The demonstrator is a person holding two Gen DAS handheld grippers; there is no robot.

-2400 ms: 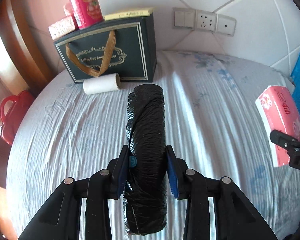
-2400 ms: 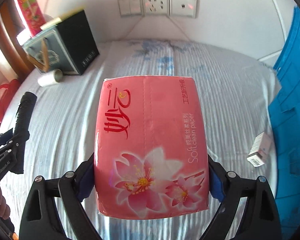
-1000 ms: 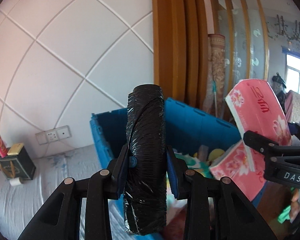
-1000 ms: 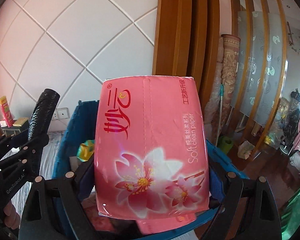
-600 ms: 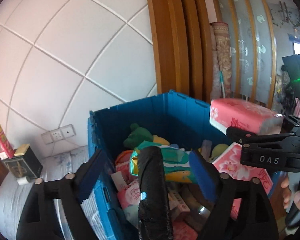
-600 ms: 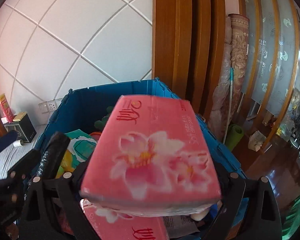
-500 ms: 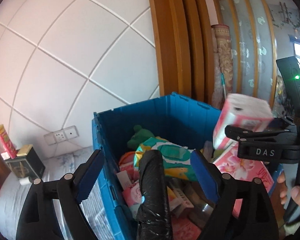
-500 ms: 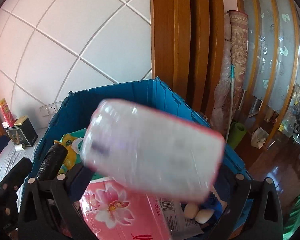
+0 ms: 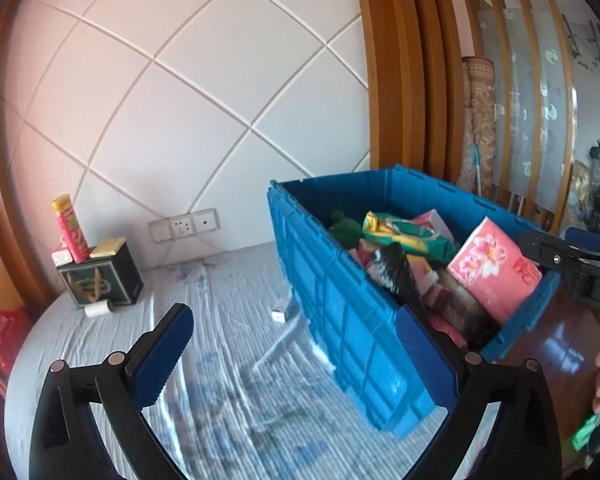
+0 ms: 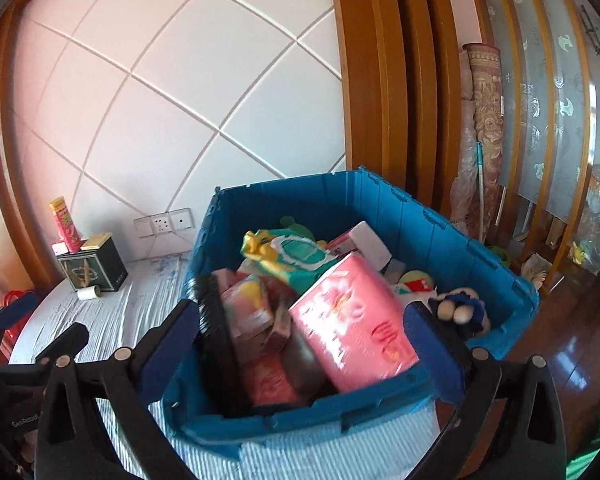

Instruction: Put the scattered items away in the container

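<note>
Both the left gripper (image 9: pixel 296 356) and right gripper (image 10: pixel 308 340) now hang empty, jaws spread, having just dropped the black roll (image 10: pixel 216 332) and pink tissue pack (image 10: pixel 352 320) into the blue crate (image 10: pixel 440 232), so that pair is tidied.

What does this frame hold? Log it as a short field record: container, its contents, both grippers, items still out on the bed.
container: blue crate, open, on the bed
contents: pink tissue pack, black roll, green wipes pack, other items
left gripper: open, holding nothing
right gripper: open, holding nothing
still out: white paper roll, small white box, dark gift bag
</note>
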